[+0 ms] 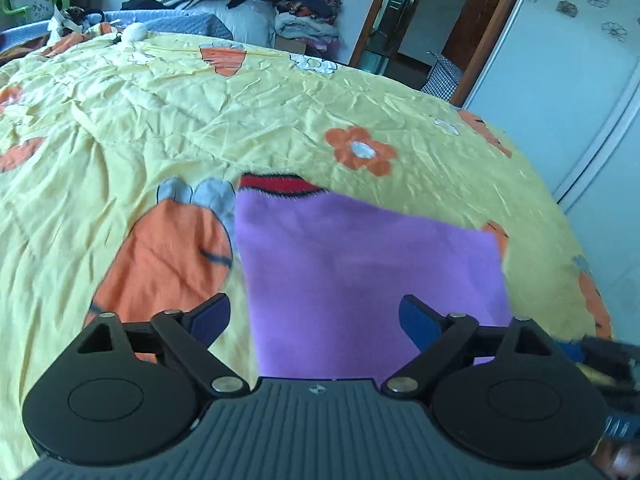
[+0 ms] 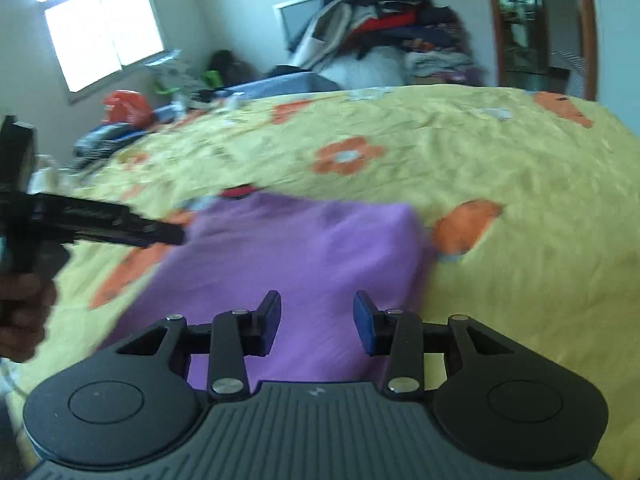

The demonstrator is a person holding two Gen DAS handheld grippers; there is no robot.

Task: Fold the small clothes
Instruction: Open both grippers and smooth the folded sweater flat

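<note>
A small purple garment (image 1: 360, 272) with a red and black collar (image 1: 280, 184) lies flat on the yellow bedspread (image 1: 200, 100). My left gripper (image 1: 316, 320) is open wide and empty, hovering over the garment's near edge. My right gripper (image 2: 317, 320) is open and empty above the same purple garment (image 2: 288, 260). In the right wrist view the left gripper (image 2: 100, 220) shows at the left, held by a hand, its tip near the garment's left edge. The right gripper (image 1: 600, 356) shows at the right edge of the left wrist view.
The bedspread (image 2: 500, 280) has orange carrot and flower prints. A pile of clothes (image 1: 288, 0) is stacked beyond the bed's far side. A white wardrobe (image 1: 560, 80) stands at the right, a doorway (image 1: 420, 20) beside it. A window (image 2: 96, 28) is at the far left.
</note>
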